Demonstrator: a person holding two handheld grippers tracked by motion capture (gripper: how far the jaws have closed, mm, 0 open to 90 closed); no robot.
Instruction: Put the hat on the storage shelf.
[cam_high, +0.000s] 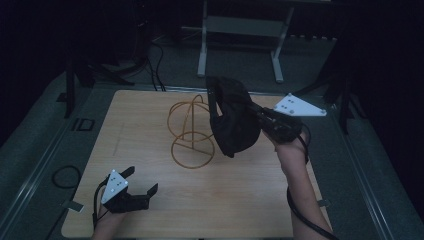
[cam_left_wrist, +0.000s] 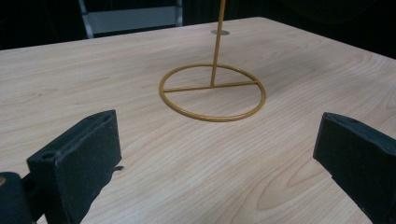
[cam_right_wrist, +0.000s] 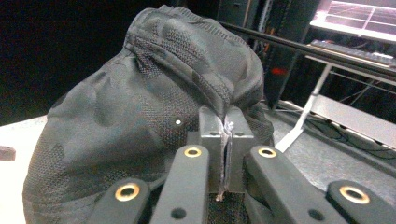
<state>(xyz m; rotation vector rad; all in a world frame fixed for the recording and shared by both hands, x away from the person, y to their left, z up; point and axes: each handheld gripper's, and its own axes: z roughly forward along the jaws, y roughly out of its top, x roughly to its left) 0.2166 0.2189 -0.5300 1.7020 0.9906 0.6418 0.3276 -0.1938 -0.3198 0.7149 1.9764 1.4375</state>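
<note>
While the dark cap hangs in mid-air, the scene reads as follows.

Cap: a black mesh-patterned cap (cam_high: 232, 117) sits just right of centre in the high view, held above the table, and overlaps the right side of the wire stand's upper loops; whether it touches them cannot be told. In the right gripper view the cap (cam_right_wrist: 140, 107) takes up the left and centre of the frame.

Right gripper: the right gripper (cam_high: 260, 116) comes in from the right of the high view, its grey three-cornered plate pointing to the upper right. In its own view the jaws are pressed together on a thin edge of the cap's fabric at lower centre (cam_right_wrist: 226, 140).

Left gripper: the left gripper (cam_high: 142, 181) lies low at the lower left of the high view, well apart from the cap. Its jaws stand wide apart with nothing between them, as the left gripper view (cam_left_wrist: 215, 154) shows.

Wire stand: a golden wire stand (cam_high: 192, 131) stands upright at the centre of the table, its ring base (cam_left_wrist: 212, 92) flat on the wood in the upper middle of the left gripper view.

Table: light wooden table (cam_high: 150, 125).
</note>
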